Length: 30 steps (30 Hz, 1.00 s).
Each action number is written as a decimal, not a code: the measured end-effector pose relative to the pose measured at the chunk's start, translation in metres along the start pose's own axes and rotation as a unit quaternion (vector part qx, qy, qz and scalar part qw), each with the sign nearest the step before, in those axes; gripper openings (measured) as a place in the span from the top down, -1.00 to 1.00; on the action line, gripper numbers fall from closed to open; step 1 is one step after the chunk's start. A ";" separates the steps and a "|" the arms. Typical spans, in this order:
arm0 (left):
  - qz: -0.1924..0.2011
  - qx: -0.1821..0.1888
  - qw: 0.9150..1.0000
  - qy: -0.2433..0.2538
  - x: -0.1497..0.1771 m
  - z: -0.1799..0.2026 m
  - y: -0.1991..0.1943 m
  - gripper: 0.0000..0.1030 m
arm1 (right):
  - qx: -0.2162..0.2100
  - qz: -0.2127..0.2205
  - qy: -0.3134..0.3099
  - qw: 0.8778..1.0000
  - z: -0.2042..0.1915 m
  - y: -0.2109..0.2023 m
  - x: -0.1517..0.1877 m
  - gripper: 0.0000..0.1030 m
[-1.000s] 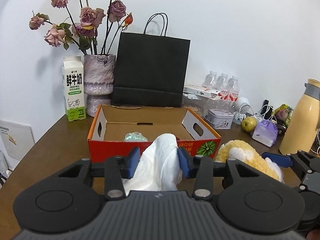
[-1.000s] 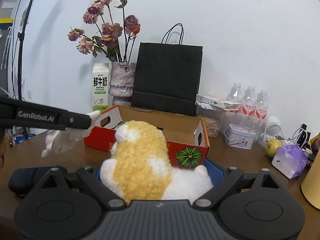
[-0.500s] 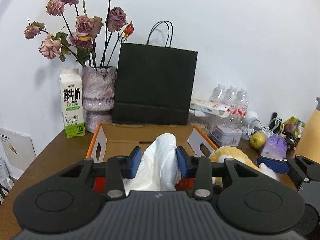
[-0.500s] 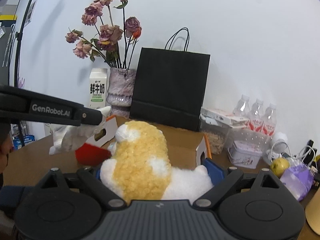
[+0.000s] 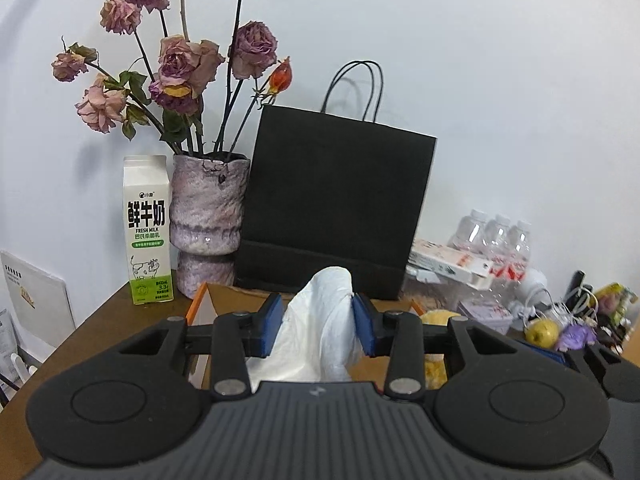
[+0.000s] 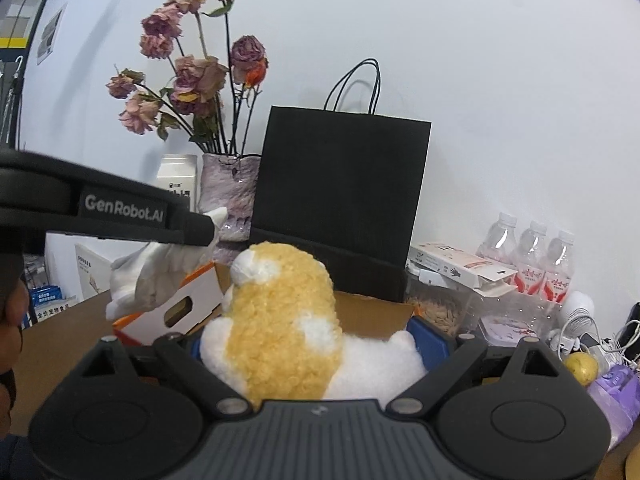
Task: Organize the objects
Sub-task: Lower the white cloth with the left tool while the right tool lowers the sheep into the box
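- The left gripper (image 5: 318, 330) has its blue fingers (image 5: 270, 325) clamped on a white cloth (image 5: 318, 332), one pad pressing at 9 o'clock of it and one at 3.
- The cloth is soft and crumpled; its peak rises past the fingertips toward 12 o'clock, and the rest hangs below them.
- In the right wrist view the cloth (image 6: 160, 276) hangs from the left gripper's tip at 9 o'clock, above the box's (image 6: 192, 300) near corner.
- The right gripper (image 6: 310, 340) holds a plush toy (image 6: 280, 320); its fingers (image 6: 430, 340) are spread wide and pressed to the toy's flanks.
- The toy is fluffy, yellow on the back and head with white patches and a white underside, and it fills the gap between the fingers.
- The toy sits in front of the open cardboard box, whose orange-edged white flap has a handle slot.
- Behind the box on the counter (image 5: 100, 320) stand a black bag (image 5: 340, 208), a vase (image 5: 208, 216) of dried roses and a milk carton (image 5: 147, 232).
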<state>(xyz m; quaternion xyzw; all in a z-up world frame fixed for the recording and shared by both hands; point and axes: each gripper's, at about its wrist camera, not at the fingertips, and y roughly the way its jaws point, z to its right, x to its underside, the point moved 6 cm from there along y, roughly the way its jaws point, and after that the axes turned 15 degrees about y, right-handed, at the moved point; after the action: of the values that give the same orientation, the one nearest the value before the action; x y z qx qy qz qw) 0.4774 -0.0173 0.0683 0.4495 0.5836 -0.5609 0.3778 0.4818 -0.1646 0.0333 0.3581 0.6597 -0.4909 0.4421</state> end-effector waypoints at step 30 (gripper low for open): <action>-0.040 -0.090 0.995 -0.004 0.037 -0.017 0.095 0.22 | 0.024 -0.018 0.042 0.999 0.033 0.108 0.022 -0.81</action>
<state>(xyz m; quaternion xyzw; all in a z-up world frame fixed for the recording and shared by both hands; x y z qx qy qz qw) 0.5569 -0.0001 0.0046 0.3877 0.6480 -0.5225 0.3959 0.5799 -0.1669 -0.0274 0.3774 0.6721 -0.4990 0.3961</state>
